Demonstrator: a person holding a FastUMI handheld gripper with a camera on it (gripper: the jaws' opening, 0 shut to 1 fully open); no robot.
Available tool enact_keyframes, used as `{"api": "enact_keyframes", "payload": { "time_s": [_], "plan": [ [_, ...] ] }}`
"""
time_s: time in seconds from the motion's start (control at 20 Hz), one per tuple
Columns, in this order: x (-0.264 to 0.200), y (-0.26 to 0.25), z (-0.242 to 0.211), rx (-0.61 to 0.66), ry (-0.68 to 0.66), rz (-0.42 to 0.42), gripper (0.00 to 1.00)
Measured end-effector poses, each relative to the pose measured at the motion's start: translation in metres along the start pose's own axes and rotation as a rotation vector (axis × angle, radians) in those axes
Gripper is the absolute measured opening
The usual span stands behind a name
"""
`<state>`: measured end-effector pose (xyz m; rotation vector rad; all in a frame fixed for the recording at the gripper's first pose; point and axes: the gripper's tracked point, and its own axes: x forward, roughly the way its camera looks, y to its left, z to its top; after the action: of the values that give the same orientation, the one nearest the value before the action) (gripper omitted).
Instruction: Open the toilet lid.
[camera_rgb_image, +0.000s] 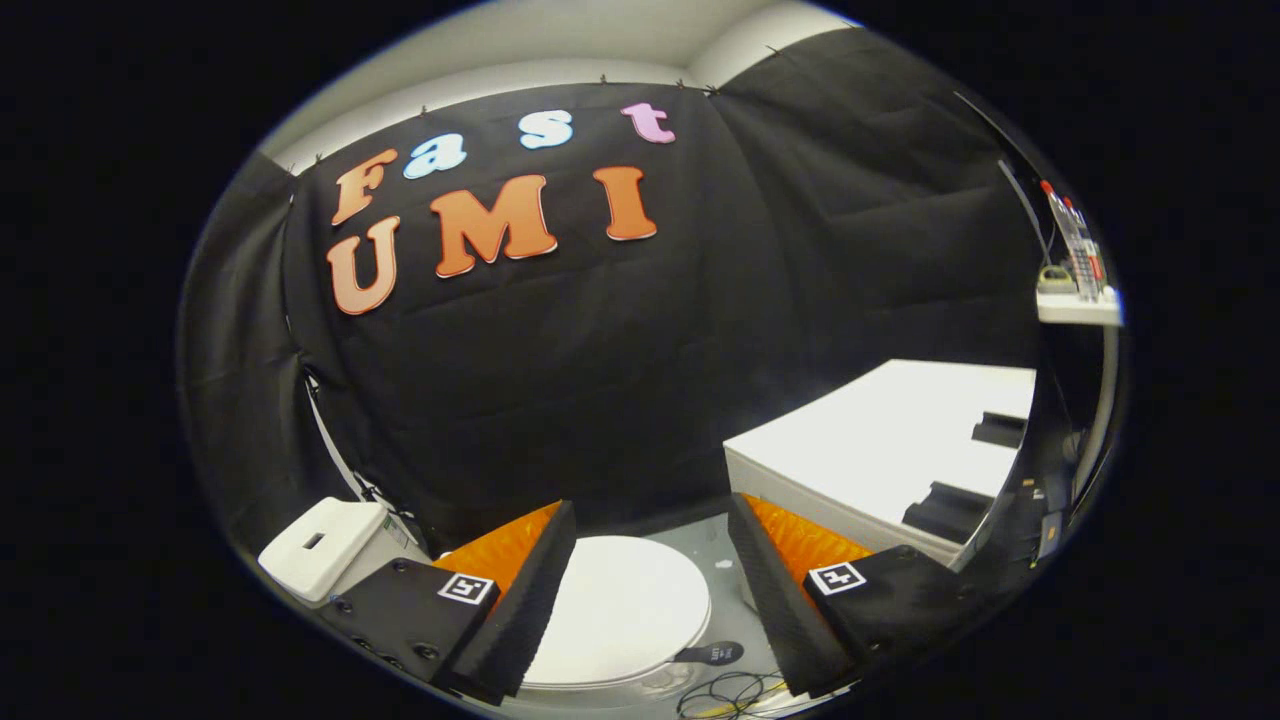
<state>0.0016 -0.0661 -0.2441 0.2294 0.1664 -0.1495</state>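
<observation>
Toilet lid (620, 610) seen shut, low centre of frame, framed between tongs (650, 560); tongs held wide open, nothing gripped, probably for lining up on rim.

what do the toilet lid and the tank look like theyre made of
Toilet lid, closed, seen between the open gripper fingers: smooth white, faint sheen, likely moulded plastic. Tank, beyond the left finger: glossier white with rounded edges, probably glazed ceramic, though plastic can't be ruled out.
</observation>
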Motion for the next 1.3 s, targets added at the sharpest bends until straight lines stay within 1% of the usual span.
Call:
{"api": "enact_keyframes", "payload": {
  "time_s": [0.2,0.35,0.4,0.55,0.8,1.0,1.1,1.25,1.3],
  "plan": [
    [0.019,-0.032,-0.050,0.104,0.068,-0.061,0.99],
    [0.030,-0.061,-0.093,0.119,0.126,-0.137,0.98],
    [0.033,-0.069,-0.109,0.123,0.147,-0.153,0.99],
    [0.037,-0.086,-0.139,0.148,0.197,-0.191,0.99],
    [0.044,-0.103,-0.189,0.221,0.274,-0.237,0.99],
    [0.041,-0.109,-0.226,0.274,0.351,-0.261,0.99],
    [0.034,-0.107,-0.246,0.330,0.408,-0.260,0.99],
    [0.029,-0.109,-0.256,0.438,0.440,-0.268,0.99],
    [0.026,-0.108,-0.259,0.481,0.456,-0.264,0.95]
  ]
}}
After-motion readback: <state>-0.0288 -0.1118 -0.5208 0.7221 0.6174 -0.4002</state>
